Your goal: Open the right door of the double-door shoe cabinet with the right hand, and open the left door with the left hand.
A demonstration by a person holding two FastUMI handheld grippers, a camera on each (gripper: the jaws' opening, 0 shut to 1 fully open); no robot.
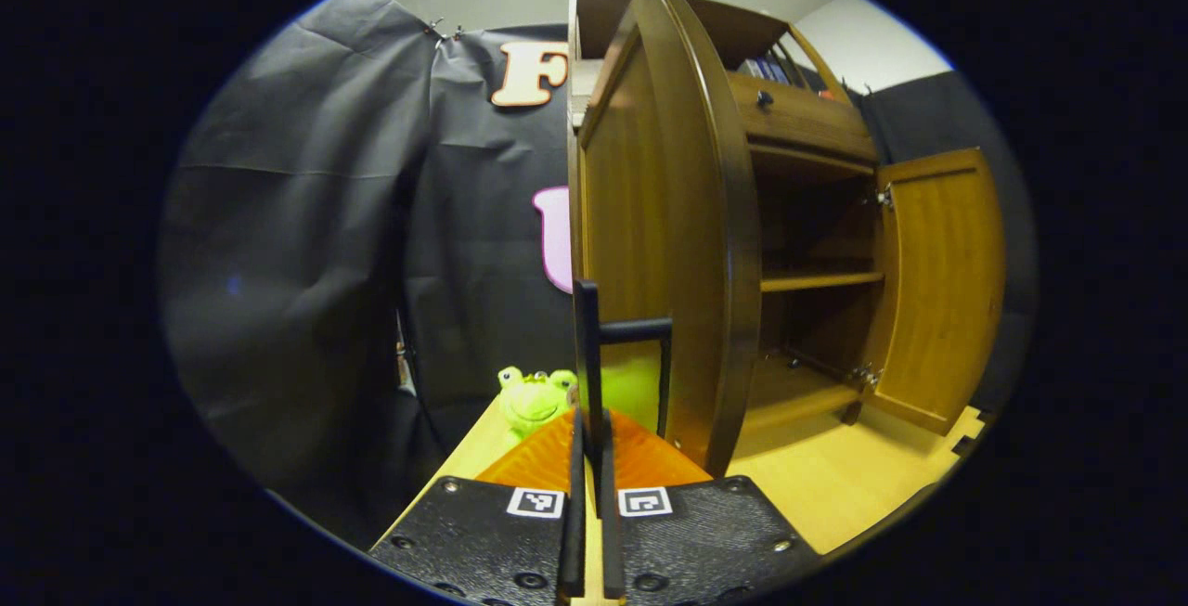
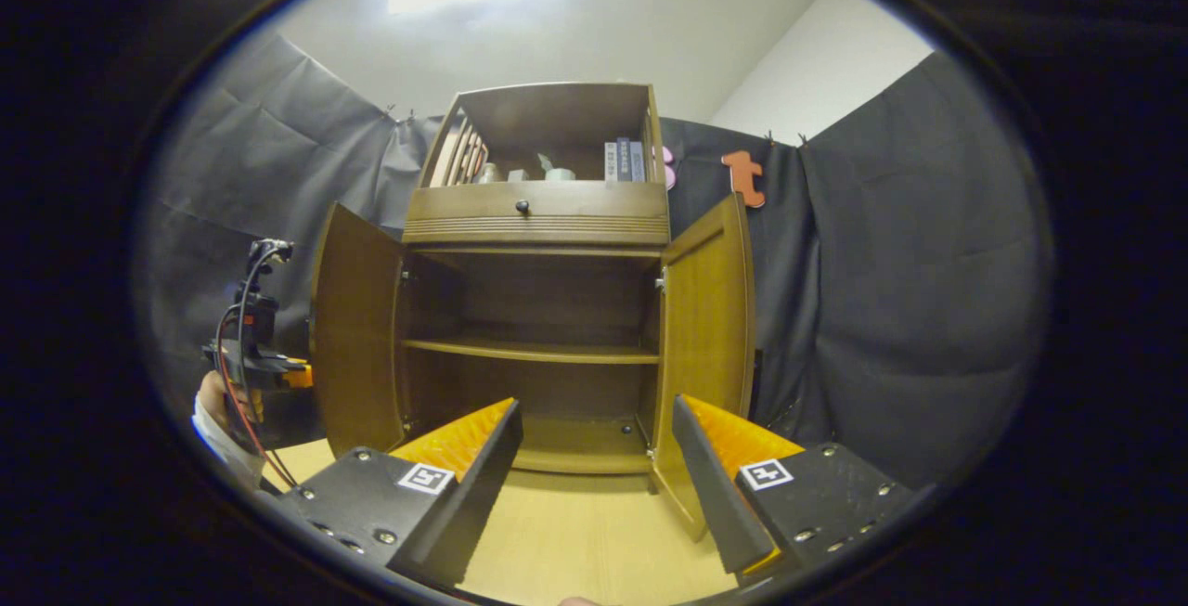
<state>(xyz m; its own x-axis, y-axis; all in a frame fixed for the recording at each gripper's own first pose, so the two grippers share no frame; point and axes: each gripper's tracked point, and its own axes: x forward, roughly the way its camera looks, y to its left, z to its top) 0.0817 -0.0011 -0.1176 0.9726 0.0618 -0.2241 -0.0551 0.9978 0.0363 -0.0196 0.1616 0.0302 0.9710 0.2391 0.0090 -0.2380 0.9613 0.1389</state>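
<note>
At the shoe cabinet [image 2: 538, 309], both doors stand open; left gripper [image 1: 588, 457] pinches the left door's handle [image 1: 631, 332], right gripper [image 2: 594, 467] spread wide, likely only release remaining.

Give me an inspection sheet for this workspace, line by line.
Surface: light wooden table under the cabinet.
Job's things: shoe cabinet with left door and right door both swung open; lower shelves bare.
Clutter: green frog toy on the table; books on the top shelf.
Grippers: left gripper shut on the left door's black handle; right gripper open, holding nothing.
Cables: red and black wires on the left gripper.
Surroundings: black cloth wall, white ceiling.
</note>
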